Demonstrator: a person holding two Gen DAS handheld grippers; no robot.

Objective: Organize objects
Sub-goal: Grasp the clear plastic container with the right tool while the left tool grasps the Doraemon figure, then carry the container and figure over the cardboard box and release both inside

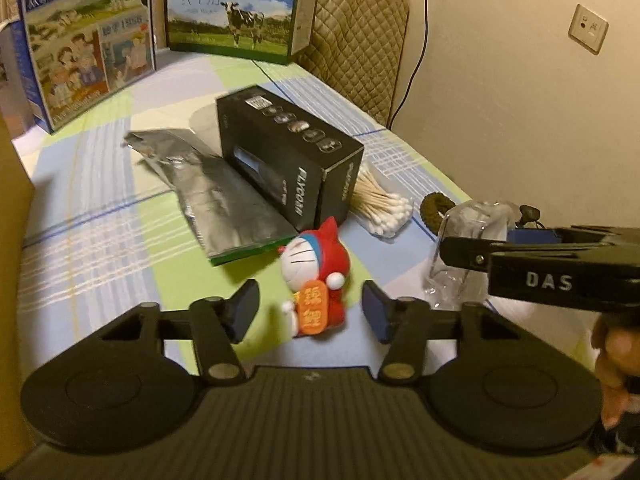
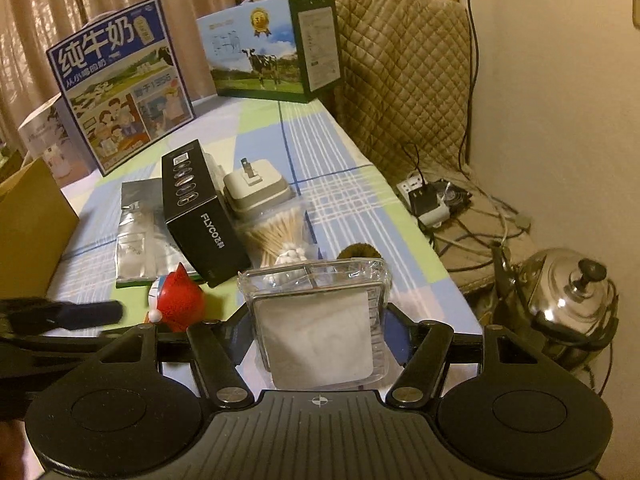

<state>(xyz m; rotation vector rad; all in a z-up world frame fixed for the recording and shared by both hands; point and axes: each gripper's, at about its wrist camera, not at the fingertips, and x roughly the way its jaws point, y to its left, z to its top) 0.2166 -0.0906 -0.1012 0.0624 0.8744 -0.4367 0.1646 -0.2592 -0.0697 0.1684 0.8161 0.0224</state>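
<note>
While the left gripper [image 1: 310, 312] stands spread around the red cat figurine [image 1: 316, 276] on the checked tablecloth [image 1: 100, 216], neither pad touches it. From the right wrist, the right gripper [image 2: 318, 332] pinches a clear plastic box [image 2: 316, 320] — raised just beside the black carton [image 2: 204, 216].

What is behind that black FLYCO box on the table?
In the right wrist view, a grey-white lidded container with a small clip on top sits just behind the black FLYCO box. The box covers the container's near left corner, and anything lying low directly behind the box.
</note>
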